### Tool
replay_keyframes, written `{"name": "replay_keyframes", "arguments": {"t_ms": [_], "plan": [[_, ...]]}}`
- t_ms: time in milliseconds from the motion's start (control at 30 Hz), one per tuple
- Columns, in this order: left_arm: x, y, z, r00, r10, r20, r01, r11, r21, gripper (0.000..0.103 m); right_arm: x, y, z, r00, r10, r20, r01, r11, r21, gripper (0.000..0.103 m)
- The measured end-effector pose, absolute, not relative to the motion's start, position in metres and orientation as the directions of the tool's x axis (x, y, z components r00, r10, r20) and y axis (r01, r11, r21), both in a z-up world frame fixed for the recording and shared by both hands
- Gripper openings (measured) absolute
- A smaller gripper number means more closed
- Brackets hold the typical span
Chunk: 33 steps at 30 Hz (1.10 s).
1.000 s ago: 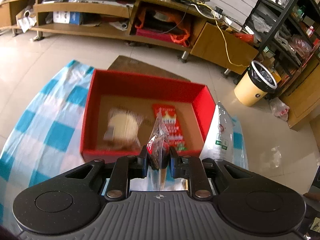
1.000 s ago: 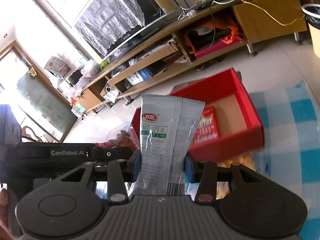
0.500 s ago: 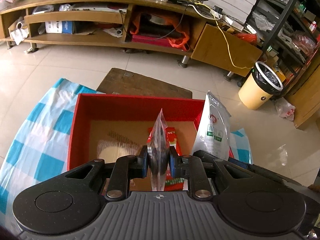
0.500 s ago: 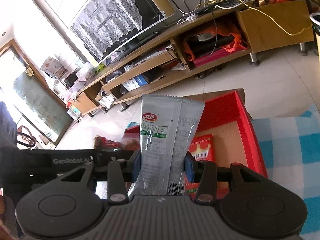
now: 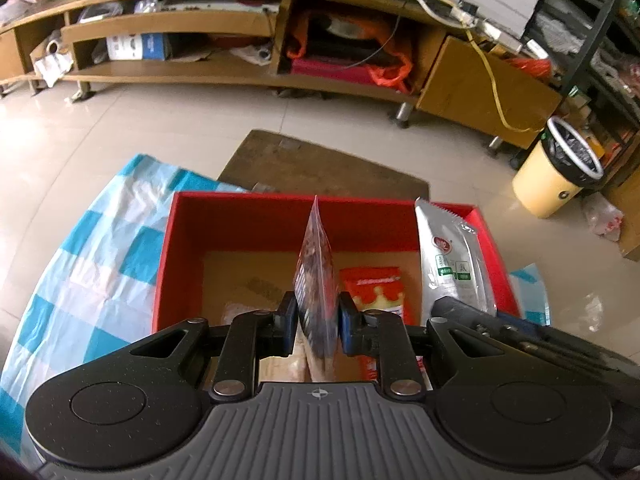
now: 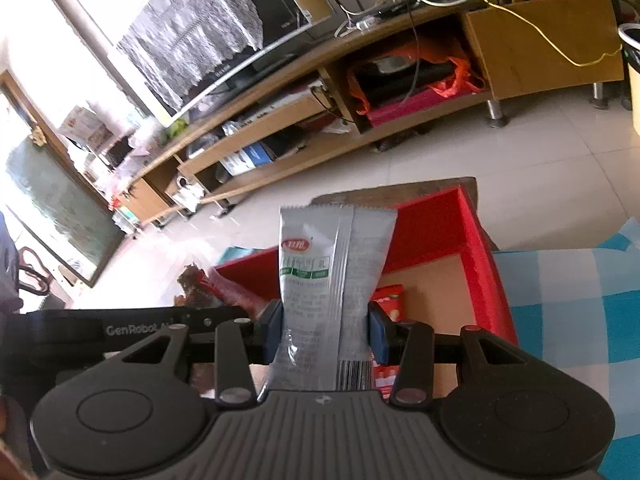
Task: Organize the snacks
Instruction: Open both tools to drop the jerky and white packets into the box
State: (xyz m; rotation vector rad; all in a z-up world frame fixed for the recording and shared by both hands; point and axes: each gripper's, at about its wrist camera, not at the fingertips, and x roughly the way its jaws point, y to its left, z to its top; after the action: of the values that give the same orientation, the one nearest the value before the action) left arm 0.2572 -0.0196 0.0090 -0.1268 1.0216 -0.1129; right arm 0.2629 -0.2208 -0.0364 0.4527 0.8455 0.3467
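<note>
My left gripper (image 5: 316,326) is shut on a clear snack bag (image 5: 316,280), held edge-on above the red box (image 5: 248,216). My right gripper (image 6: 326,330) is shut on a silver snack packet (image 6: 332,272), also over the red box (image 6: 476,252); the packet shows in the left wrist view (image 5: 452,264) at the box's right side. Inside the box lie a red snack packet (image 5: 376,288) and a pale wrapped snack (image 5: 236,312), partly hidden by my left gripper. The clear bag shows in the right wrist view (image 6: 216,292).
The box sits on a blue-and-white checked cloth (image 5: 92,256). A brown board (image 5: 320,164) lies beyond the box. A long wooden TV cabinet (image 5: 240,40) runs along the back. A yellow bin (image 5: 560,172) stands at the right on the tiled floor.
Both grippers have moved forward over the red box with their packets still held. The silver packet now stands over the box's right side.
</note>
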Motion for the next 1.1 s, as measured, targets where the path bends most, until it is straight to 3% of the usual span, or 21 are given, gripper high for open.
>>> {"name": "replay_keyframes", "arguments": {"t_ms": [433, 500, 533, 700, 1100], "plan": [[0.257, -0.014, 0.004, 0.518, -0.098, -0.85, 0.011, 0.994, -0.108, 0.041, 0.267, -0.211, -0.046, 0.598, 0.423, -0.681, -0.109, 0.884, 0.454, 0.046], [0.256, -0.014, 0.006, 0.528, -0.088, -0.845, 0.008, 0.995, -0.098, 0.06, 0.268, -0.213, -0.045, 0.6, 0.419, -0.682, -0.098, 0.884, 0.456, 0.046], [0.255, -0.014, 0.007, 0.536, -0.08, -0.84, 0.006, 0.996, -0.09, 0.063, 0.268, -0.213, -0.044, 0.603, 0.417, -0.68, -0.098, 0.885, 0.455, 0.047], [0.252, -0.013, 0.011, 0.55, -0.06, -0.833, 0.002, 0.998, -0.07, 0.07, 0.265, -0.213, -0.041, 0.613, 0.401, -0.681, -0.097, 0.893, 0.439, 0.052], [0.243, -0.007, 0.012, 0.547, -0.041, -0.836, -0.01, 0.998, -0.055, 0.082, 0.259, -0.217, -0.038, 0.611, 0.407, -0.679, -0.105, 0.892, 0.441, 0.053]]}}
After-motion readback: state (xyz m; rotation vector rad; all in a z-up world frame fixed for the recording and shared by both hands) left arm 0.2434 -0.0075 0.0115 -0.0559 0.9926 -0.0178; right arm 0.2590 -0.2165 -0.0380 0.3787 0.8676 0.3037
